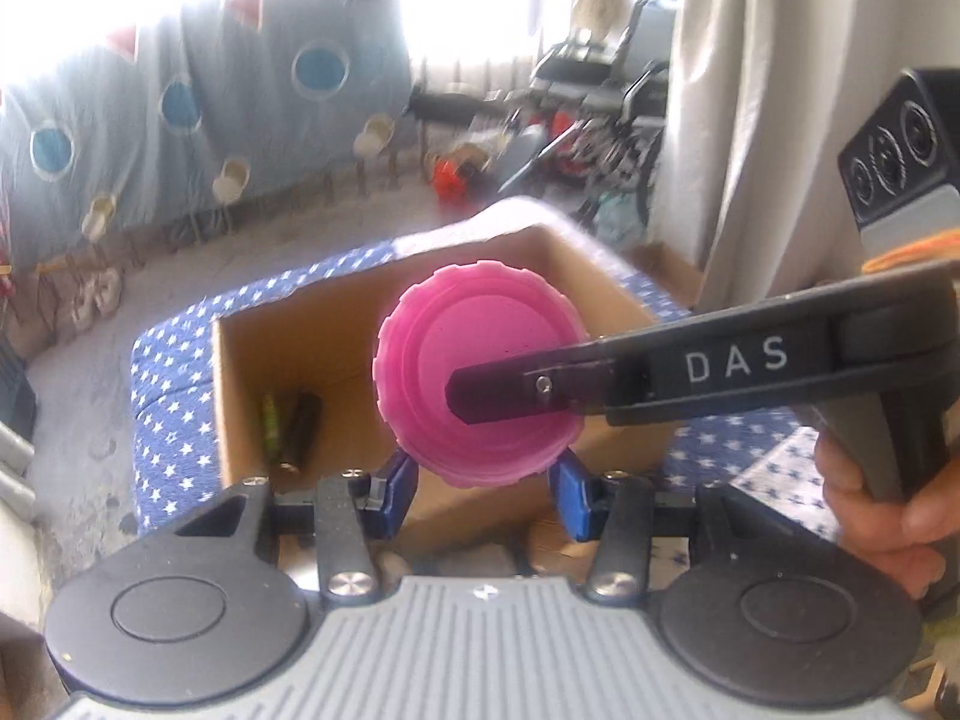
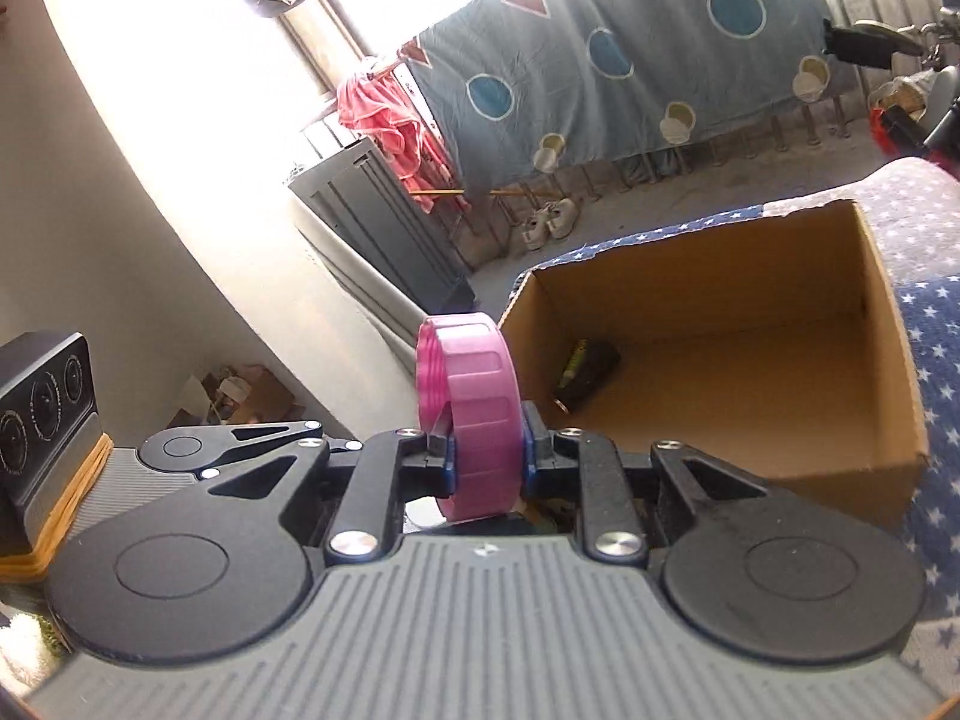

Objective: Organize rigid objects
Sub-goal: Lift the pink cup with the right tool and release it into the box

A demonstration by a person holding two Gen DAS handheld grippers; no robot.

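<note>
A pink ridged lid (image 1: 480,372) hangs over the open cardboard box (image 1: 240,396). In the left wrist view my left gripper (image 1: 483,480) has a blue finger at each side of the lid's lower rim, touching it. The right gripper's black finger (image 1: 510,390) lies across the lid's face. In the right wrist view my right gripper (image 2: 486,450) is shut on the pink lid (image 2: 474,414), held edge-on, left of the box (image 2: 840,312). Dark cylindrical objects (image 2: 585,375) lie in the box's corner, also visible in the left wrist view (image 1: 291,426).
The box stands on a blue cloth with white stars (image 1: 174,378). A hanging blue sheet with circles (image 2: 630,60) and shoes (image 2: 552,222) are on the far floor. A grey cabinet (image 2: 372,210) stands by the wall. Bikes and clutter (image 1: 588,120) are at the back.
</note>
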